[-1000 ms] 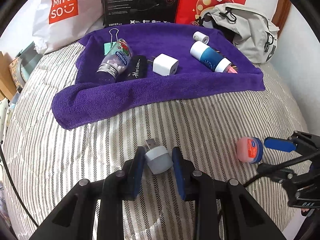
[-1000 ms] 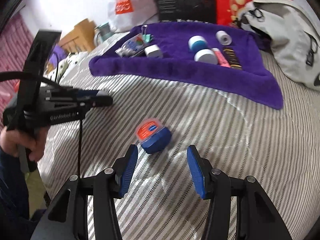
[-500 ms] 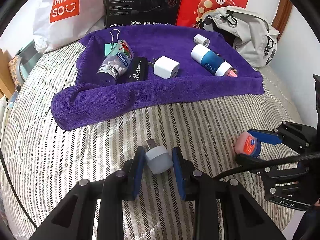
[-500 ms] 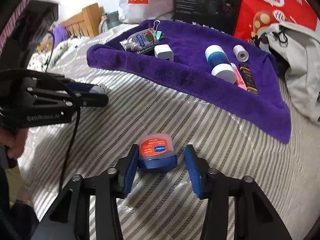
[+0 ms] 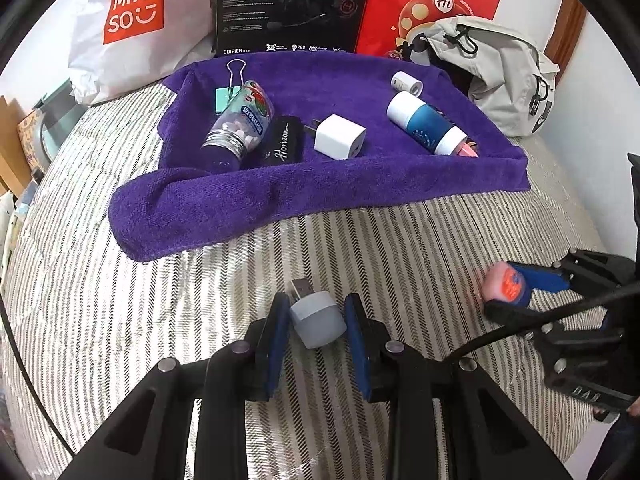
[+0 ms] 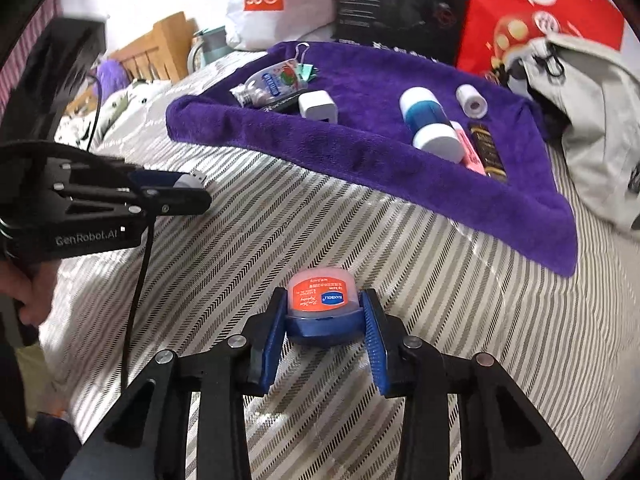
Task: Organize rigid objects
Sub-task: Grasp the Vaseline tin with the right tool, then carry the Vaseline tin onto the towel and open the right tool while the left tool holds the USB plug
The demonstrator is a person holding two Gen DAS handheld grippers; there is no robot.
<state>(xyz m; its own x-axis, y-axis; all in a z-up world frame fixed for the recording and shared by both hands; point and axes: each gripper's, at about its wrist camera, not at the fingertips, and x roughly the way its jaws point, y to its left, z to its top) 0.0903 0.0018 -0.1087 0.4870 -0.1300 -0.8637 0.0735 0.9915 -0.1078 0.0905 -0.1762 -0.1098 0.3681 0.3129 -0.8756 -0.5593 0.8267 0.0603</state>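
A small grey USB adapter (image 5: 318,320) lies between the blue pads of my left gripper (image 5: 316,308), which is shut on it over the striped bedcover (image 5: 120,300). My right gripper (image 6: 324,304) is shut on a pink balm jar (image 6: 320,296) with a blue lid, pads pressed on the lid's sides. From the left wrist view the jar (image 5: 502,286) shows at the right in that gripper (image 5: 520,292). Beyond lies a purple towel (image 5: 280,188) with a candy bottle (image 5: 240,120), black case (image 5: 284,144), white charger (image 5: 340,136), blue-white tube (image 5: 424,124) and white roll (image 5: 406,82).
Behind the towel stand a white Miniso bag (image 5: 132,20), a black box (image 5: 288,4) and a red bag (image 5: 432,0). A grey backpack (image 5: 504,72) lies at the far right. A wooden frame (image 6: 156,52) is off the bed's left. A hand (image 6: 32,288) holds the left gripper.
My right gripper moved up around the balm jar and shut on it. My left gripper's pads narrowed onto the USB adapter.
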